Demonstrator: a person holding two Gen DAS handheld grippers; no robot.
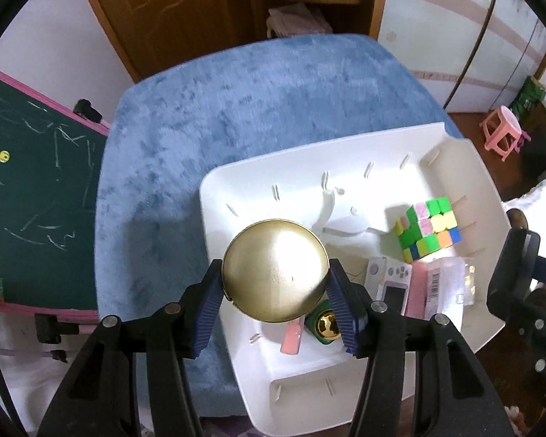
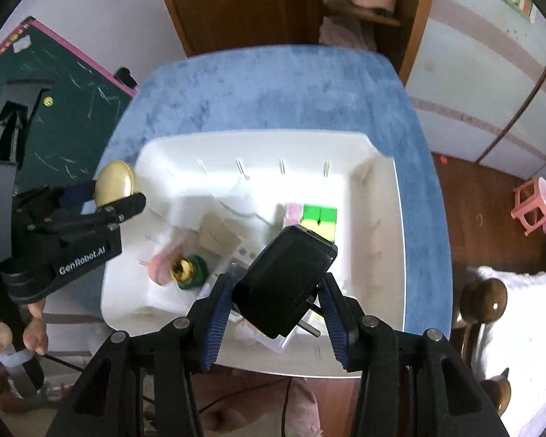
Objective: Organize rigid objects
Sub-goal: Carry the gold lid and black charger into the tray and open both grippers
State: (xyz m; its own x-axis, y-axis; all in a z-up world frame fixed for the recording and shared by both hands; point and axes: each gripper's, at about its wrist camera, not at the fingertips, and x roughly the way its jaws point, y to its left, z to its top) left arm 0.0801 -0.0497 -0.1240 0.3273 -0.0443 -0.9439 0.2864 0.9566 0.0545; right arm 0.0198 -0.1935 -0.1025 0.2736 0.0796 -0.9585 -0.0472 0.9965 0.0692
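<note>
Looks like a room in someone's home, probably where a kid plays: wooden wardrobe [image 1: 185, 11] with clothes on its shelves, a green chalkboard [image 1: 36, 189] covered in scribbles, a little pink plastic stool [image 1: 500, 131], wood floor [image 2: 491, 189].

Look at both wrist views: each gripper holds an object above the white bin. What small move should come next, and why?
Probably lower the left gripper a little further into the white bin before opening. Its pads clamp the gold round tin above the bin's floor, where free space shows beside the puzzle cube. The right gripper grips a black plug adapter.
</note>
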